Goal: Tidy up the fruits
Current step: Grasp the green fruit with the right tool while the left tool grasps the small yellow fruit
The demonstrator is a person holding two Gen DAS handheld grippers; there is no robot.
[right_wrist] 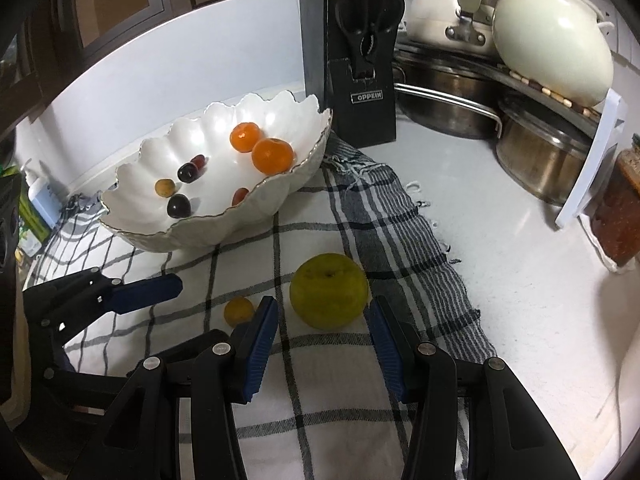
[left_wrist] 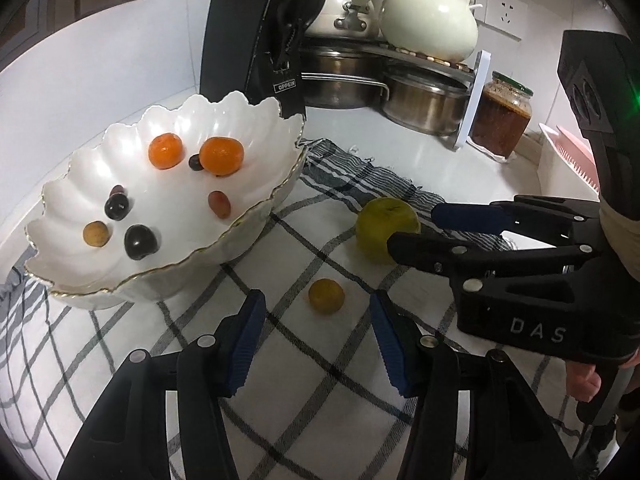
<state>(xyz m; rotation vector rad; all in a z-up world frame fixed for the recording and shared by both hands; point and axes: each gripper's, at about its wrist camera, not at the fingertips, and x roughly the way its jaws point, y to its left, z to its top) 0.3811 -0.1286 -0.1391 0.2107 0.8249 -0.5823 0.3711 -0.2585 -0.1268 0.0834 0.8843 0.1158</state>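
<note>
Right gripper, fingers apart, should be closed gently around the green apple, then lifted toward the scalloped bowl at 11 o'clock; left gripper, fingers likewise apart, is kept clear.

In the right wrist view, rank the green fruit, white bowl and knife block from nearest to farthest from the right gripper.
1. Green fruit, just ahead of the right gripper.
2. White bowl, farther back, left.
3. Knife block, farthest, behind the bowl.
</note>
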